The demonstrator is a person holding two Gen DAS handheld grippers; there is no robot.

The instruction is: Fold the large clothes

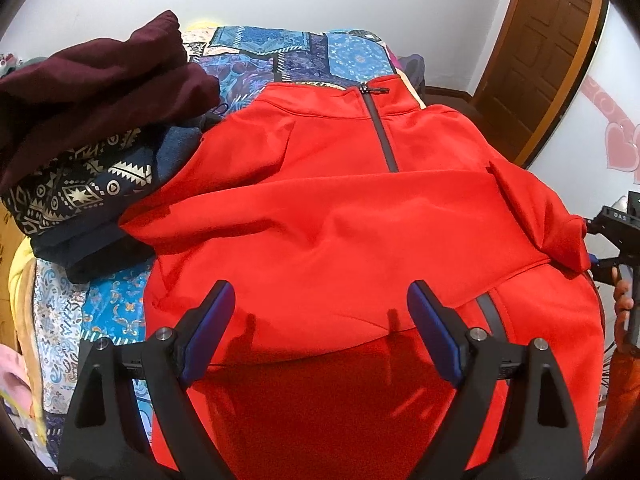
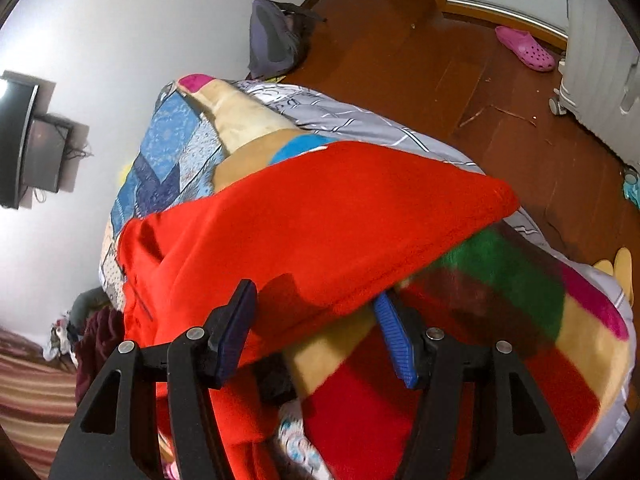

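A large red zip-neck jacket (image 1: 328,216) lies front up on the patterned bed, collar at the far end, one sleeve folded across its chest. My left gripper (image 1: 320,312) is open and empty, hovering just above the jacket's lower part. The right gripper (image 1: 600,240) shows at the jacket's right edge in the left wrist view. In the right wrist view the right gripper (image 2: 316,320) is open, with the jacket's red side edge (image 2: 320,224) lying between its fingers, one blue pad (image 2: 396,344) under the cloth.
A pile of folded clothes (image 1: 88,128), dark red on top and patterned navy below, sits left of the jacket. A patchwork bedspread (image 1: 320,52) and a striped blanket (image 2: 520,320) cover the bed. Wooden floor (image 2: 440,60), a pink clog (image 2: 526,53) and a door (image 1: 540,48) lie to the right.
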